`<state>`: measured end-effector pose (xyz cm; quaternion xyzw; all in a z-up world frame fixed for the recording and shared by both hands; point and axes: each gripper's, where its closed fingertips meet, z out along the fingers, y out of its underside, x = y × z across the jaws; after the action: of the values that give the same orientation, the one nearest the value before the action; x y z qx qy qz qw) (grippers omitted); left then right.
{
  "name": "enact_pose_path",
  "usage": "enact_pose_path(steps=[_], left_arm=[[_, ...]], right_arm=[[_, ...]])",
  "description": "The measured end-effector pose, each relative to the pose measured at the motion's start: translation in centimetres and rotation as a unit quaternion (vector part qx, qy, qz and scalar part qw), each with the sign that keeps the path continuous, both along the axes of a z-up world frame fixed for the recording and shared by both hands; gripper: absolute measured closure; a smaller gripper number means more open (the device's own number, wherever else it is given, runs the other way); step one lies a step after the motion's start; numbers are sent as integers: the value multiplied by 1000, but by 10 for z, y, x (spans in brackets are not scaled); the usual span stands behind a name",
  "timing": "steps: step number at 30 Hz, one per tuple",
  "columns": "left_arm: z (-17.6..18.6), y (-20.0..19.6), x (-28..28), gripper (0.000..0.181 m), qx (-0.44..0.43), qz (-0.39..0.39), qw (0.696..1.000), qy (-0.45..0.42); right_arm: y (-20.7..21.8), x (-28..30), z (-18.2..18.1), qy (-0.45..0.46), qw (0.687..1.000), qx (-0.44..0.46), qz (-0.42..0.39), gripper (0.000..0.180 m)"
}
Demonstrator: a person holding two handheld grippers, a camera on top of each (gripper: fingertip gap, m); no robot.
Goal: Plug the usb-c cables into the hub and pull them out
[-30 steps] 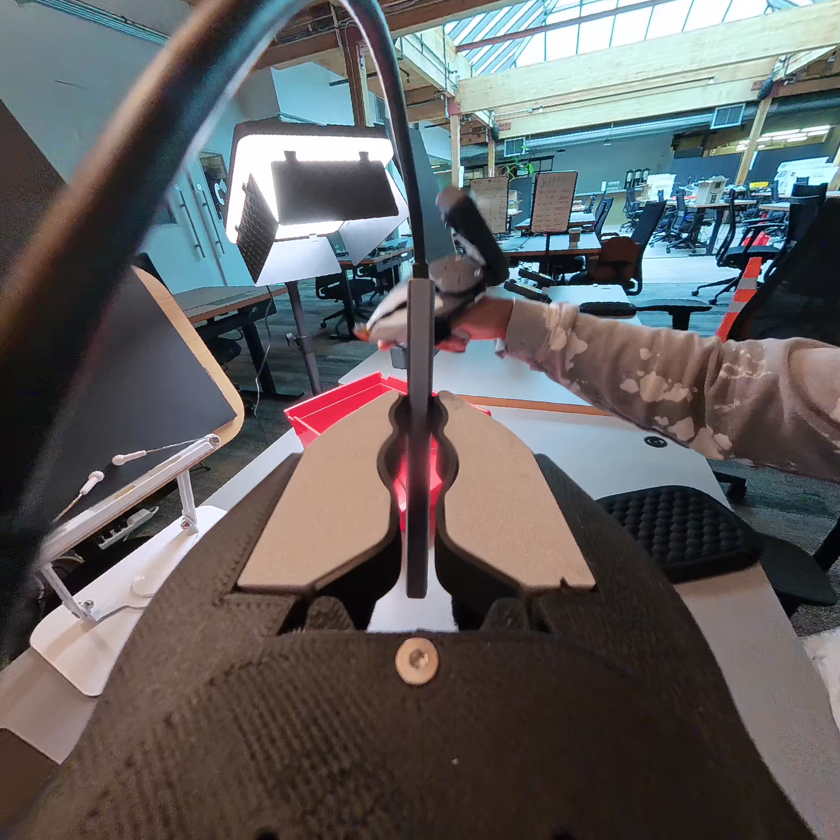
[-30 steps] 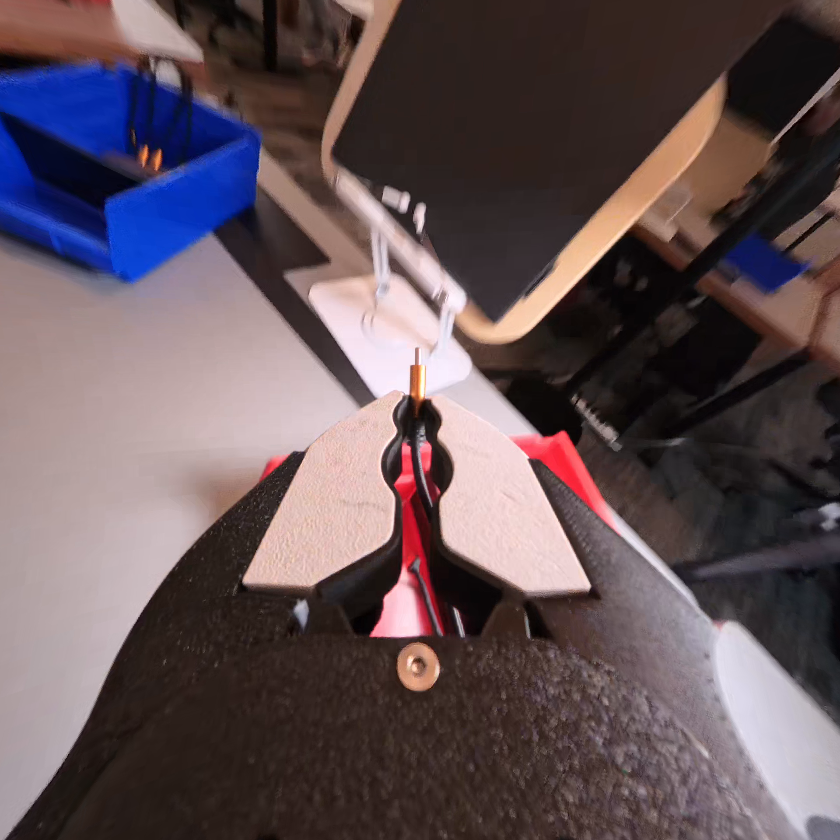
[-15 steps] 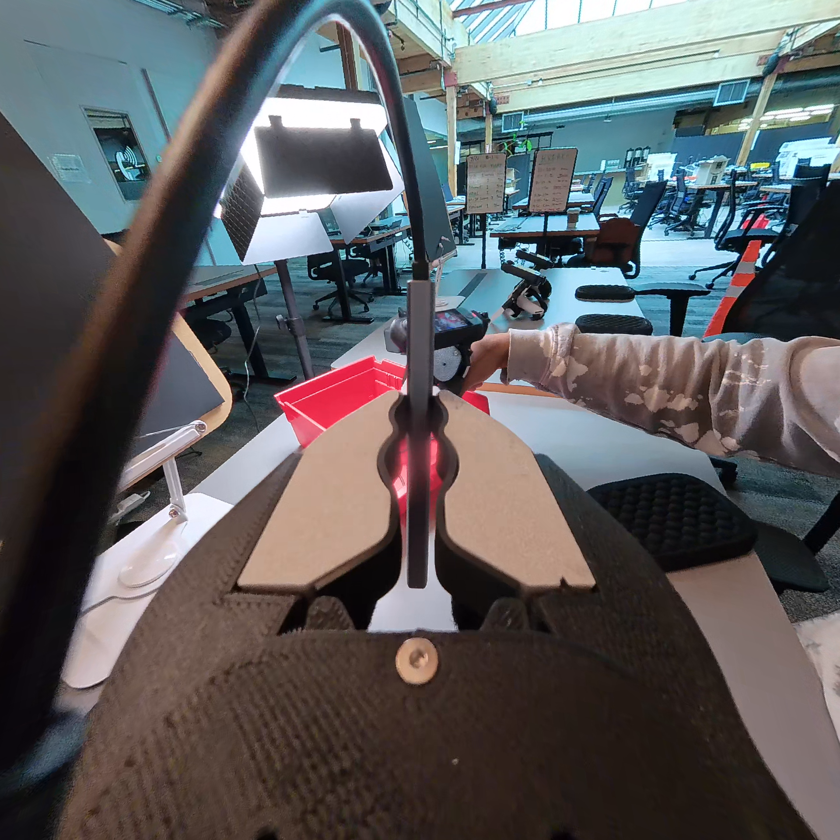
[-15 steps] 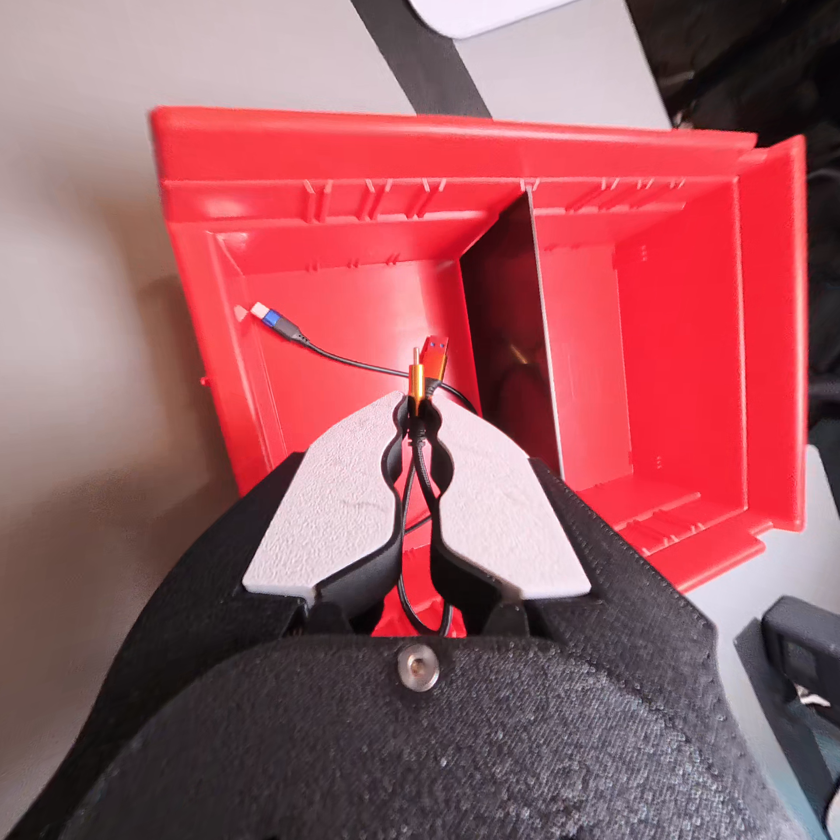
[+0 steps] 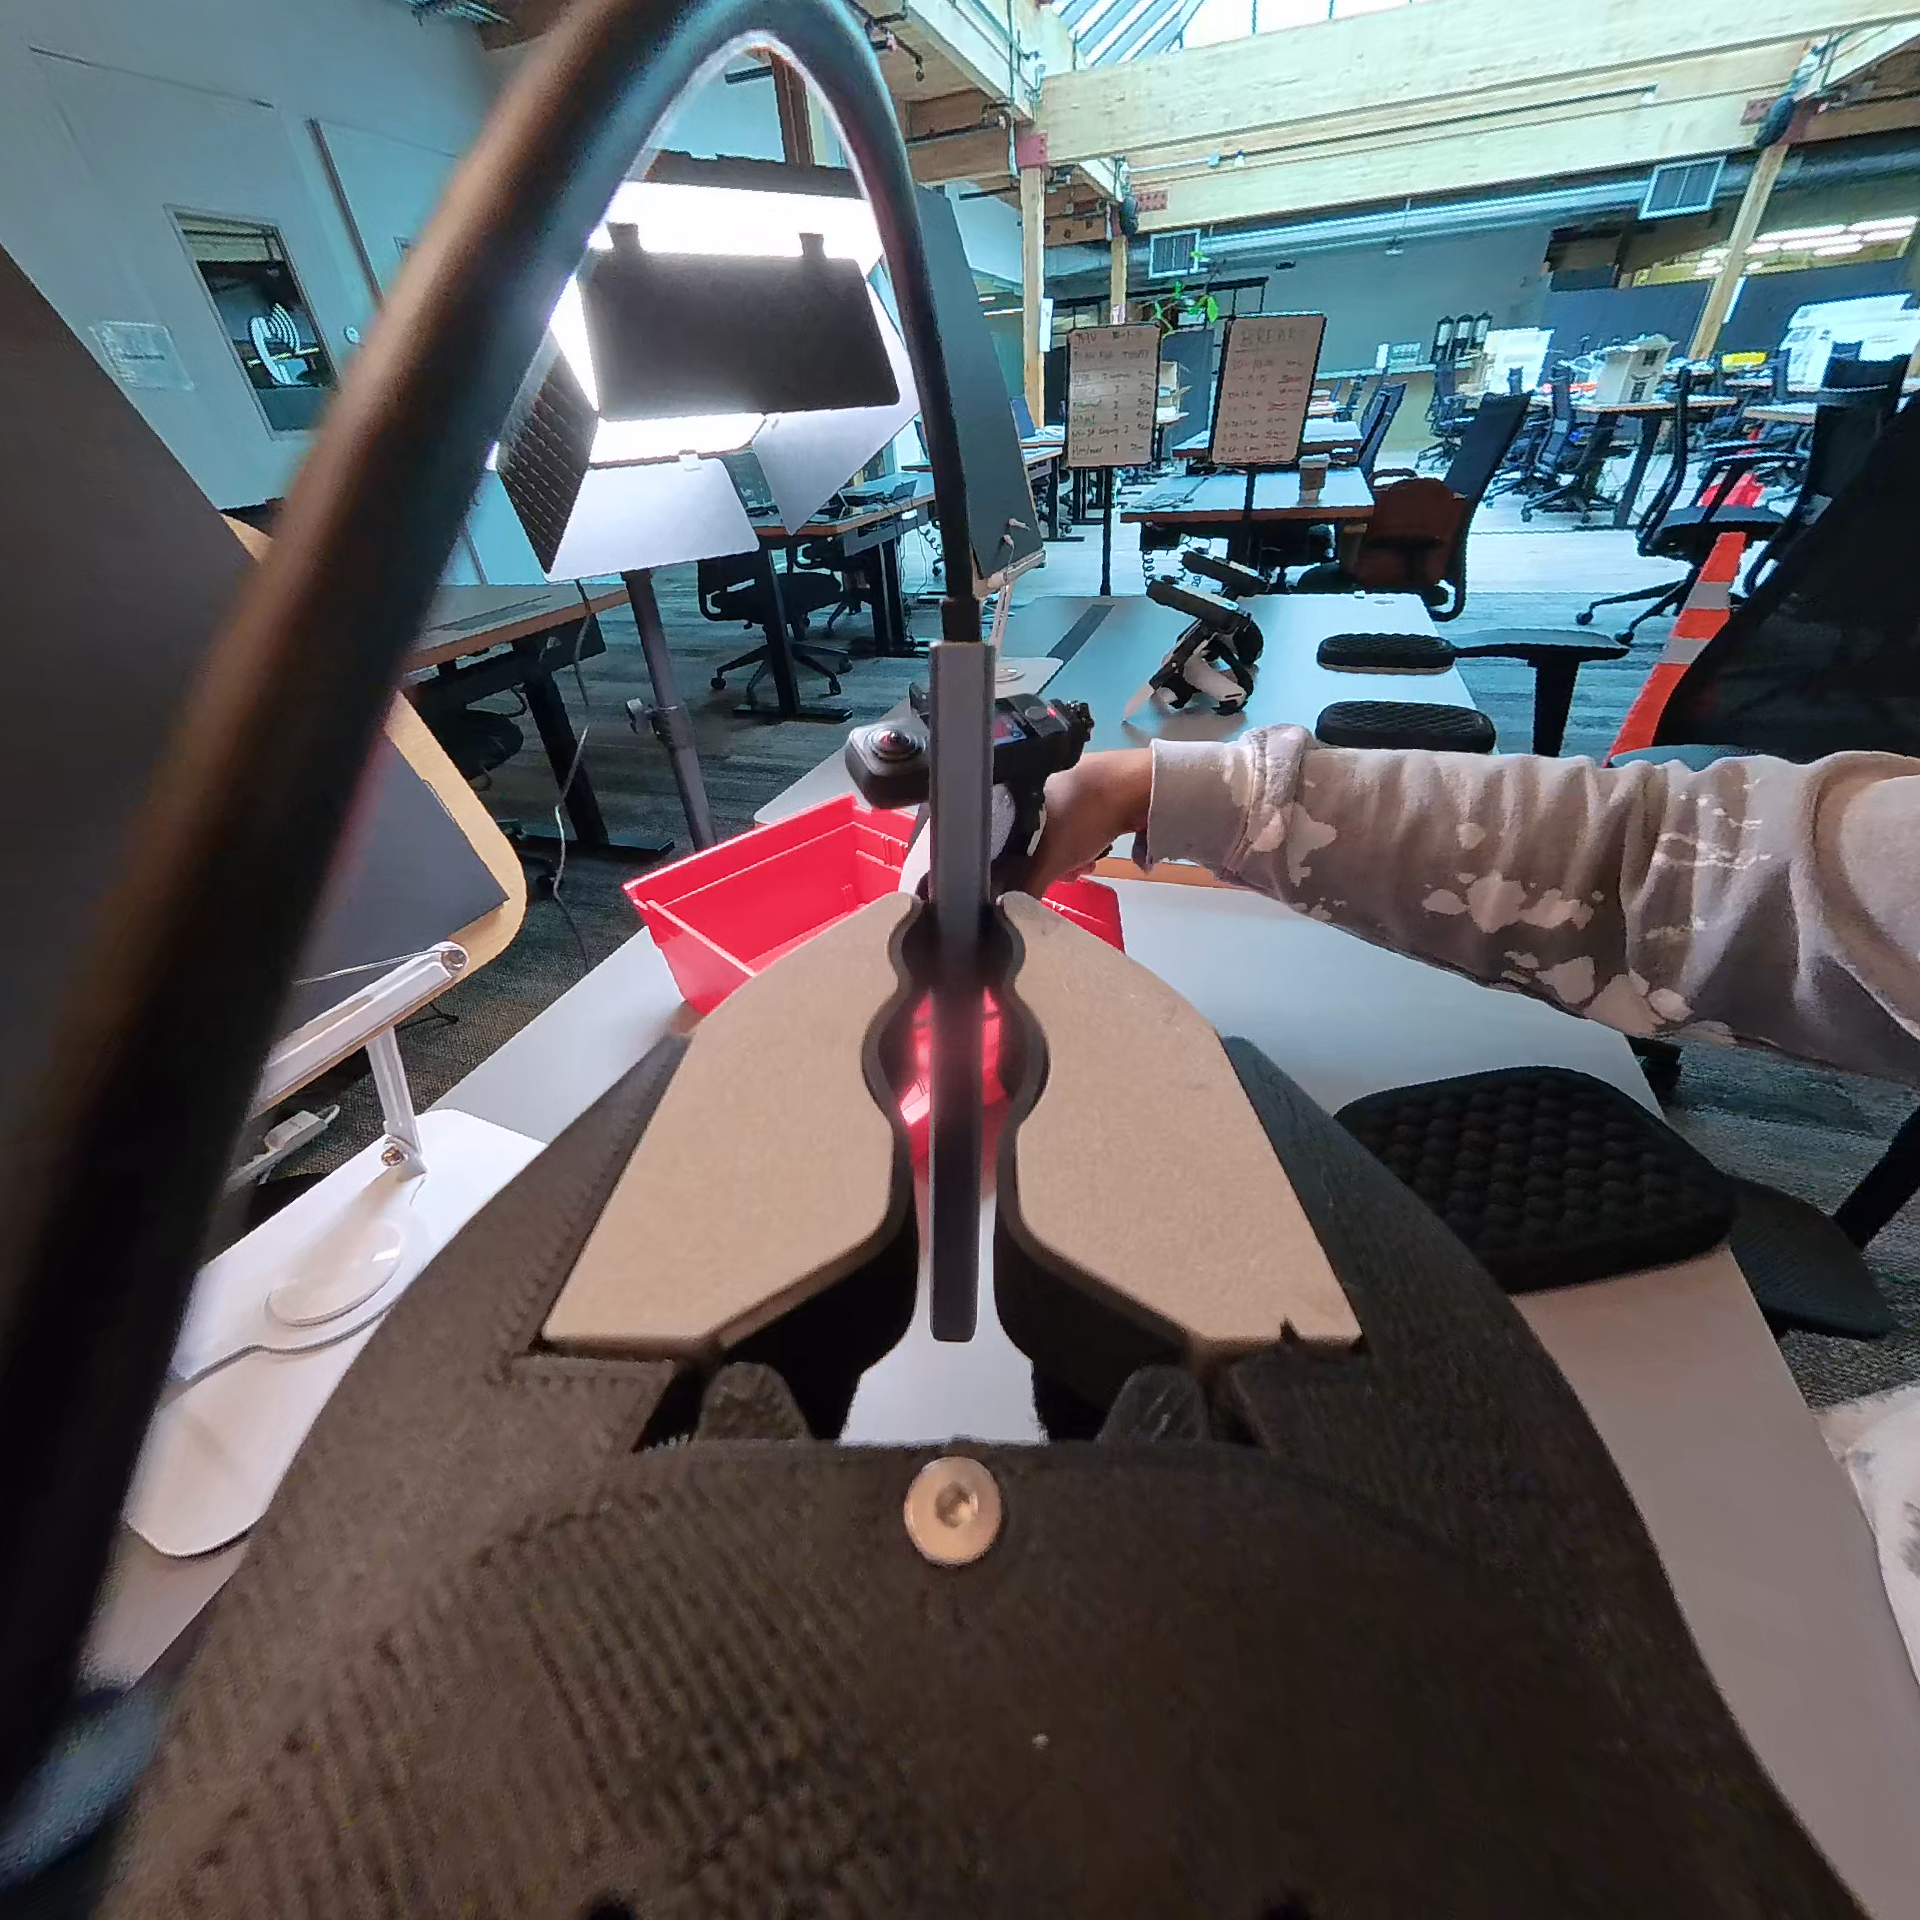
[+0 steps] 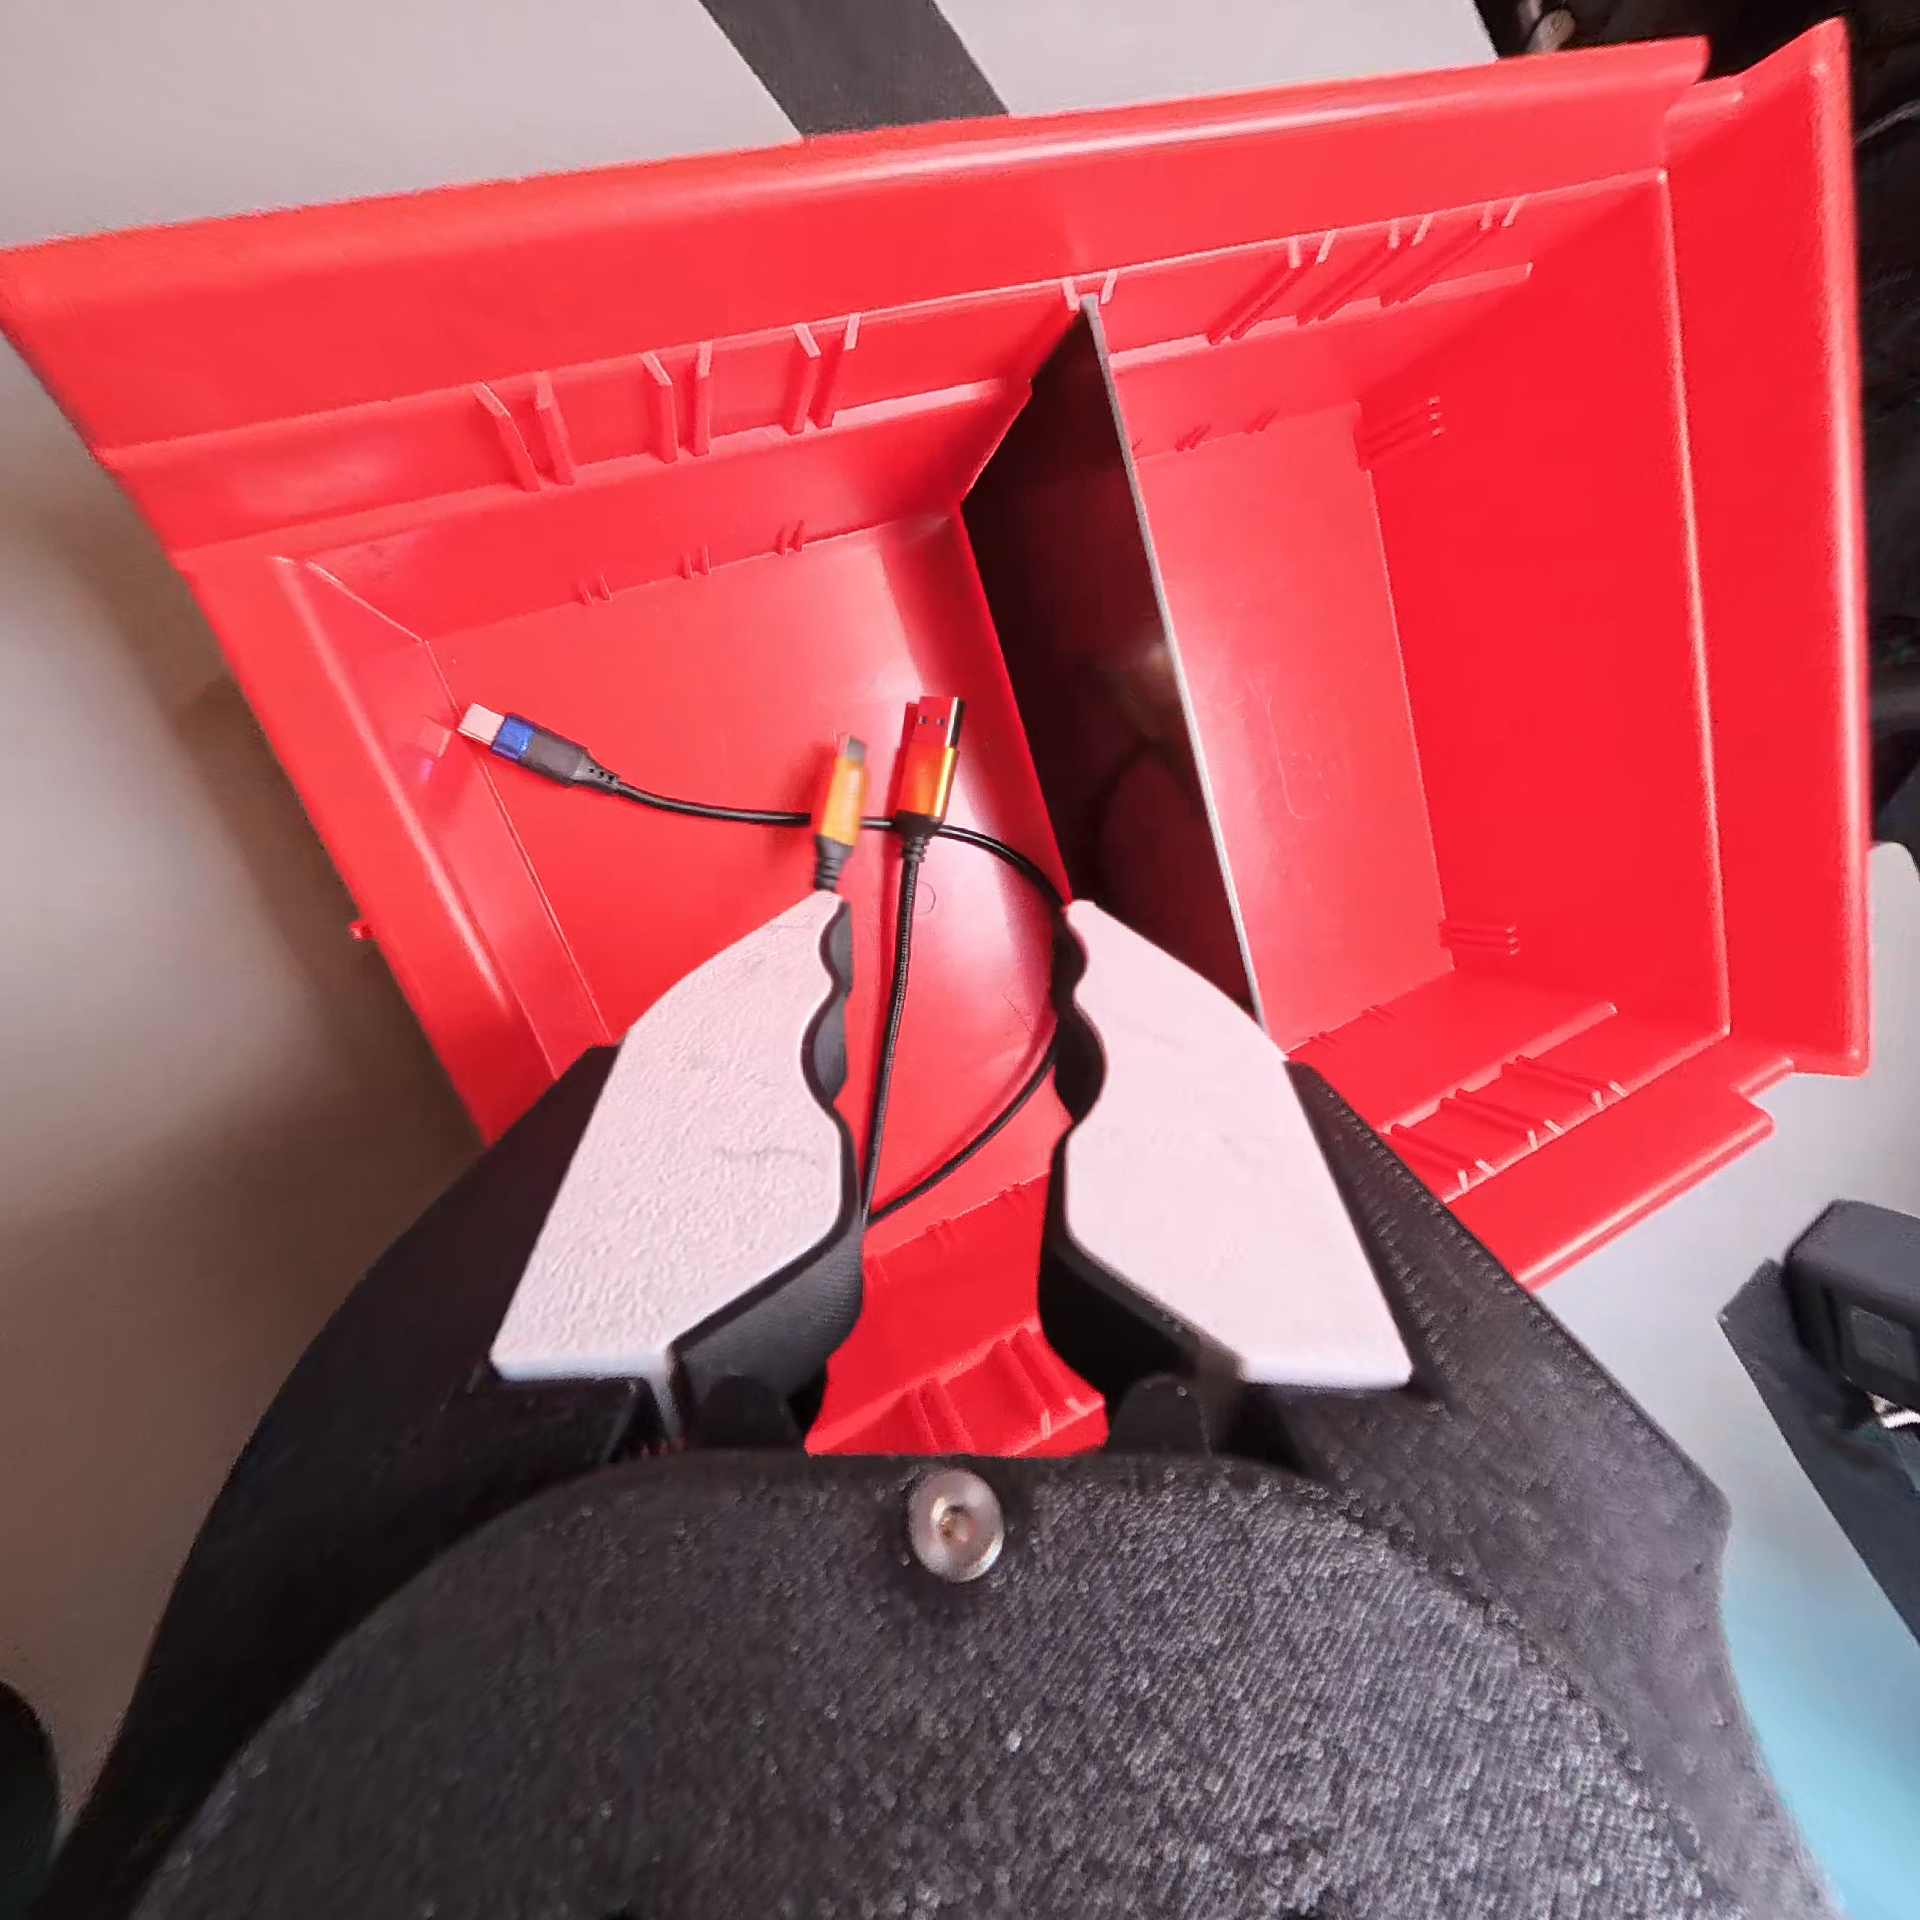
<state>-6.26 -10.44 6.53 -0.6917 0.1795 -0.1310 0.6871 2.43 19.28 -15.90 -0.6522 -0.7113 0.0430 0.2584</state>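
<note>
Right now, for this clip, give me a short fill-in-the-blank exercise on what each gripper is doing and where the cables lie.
1. The left gripper is shut on the slim grey ____.
2. The right gripper hovers with its jaws ____.
3. The orange-plugged braided cable lies in the ____ plastic bin's left compartment.
4. The blue-tipped black cable lies ____ of the orange plugs.

Missing words: hub; open; red; left

I read this as an open-plan office or lab loft: rows of desks (image 5: 1247,499) and black swivel chairs (image 5: 1486,457), exposed timber beams (image 5: 1455,94) under skylights, standing whiteboards (image 5: 1112,395), a studio light panel (image 5: 717,364) on a stand, an orange traffic cone (image 5: 1694,634)
</note>
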Motion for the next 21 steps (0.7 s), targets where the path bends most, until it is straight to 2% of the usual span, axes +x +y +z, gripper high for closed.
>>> enact_pose_path(steps=[5, 8, 10, 13, 17, 21], left_arm=[[-4, 3, 3, 170, -9, -3, 1000, 4], [-9, 5, 5, 170, -17, -6, 1000, 8], [-13, 7, 6, 171, -25, -9, 1000, 12], [-19, 11, 7, 170, -35, -9, 999, 14], [-27, 17, 13, 170, -47, -13, 999, 20], [-34, 22, 30, 171, -57, -36, 997, 23]], right_arm=[[-17, -8, 25, 74, 997, -12, 7, 132], [-45, -20, 56, 163, 985, -38, 32, 131], [-82, -29, 85, 239, 965, -86, 70, 132], [-151, -32, 138, 330, 916, -159, 165, 135], [-225, -27, 192, 356, 878, -165, 274, 138], [-263, -38, 212, 324, 880, -132, 321, 139]])
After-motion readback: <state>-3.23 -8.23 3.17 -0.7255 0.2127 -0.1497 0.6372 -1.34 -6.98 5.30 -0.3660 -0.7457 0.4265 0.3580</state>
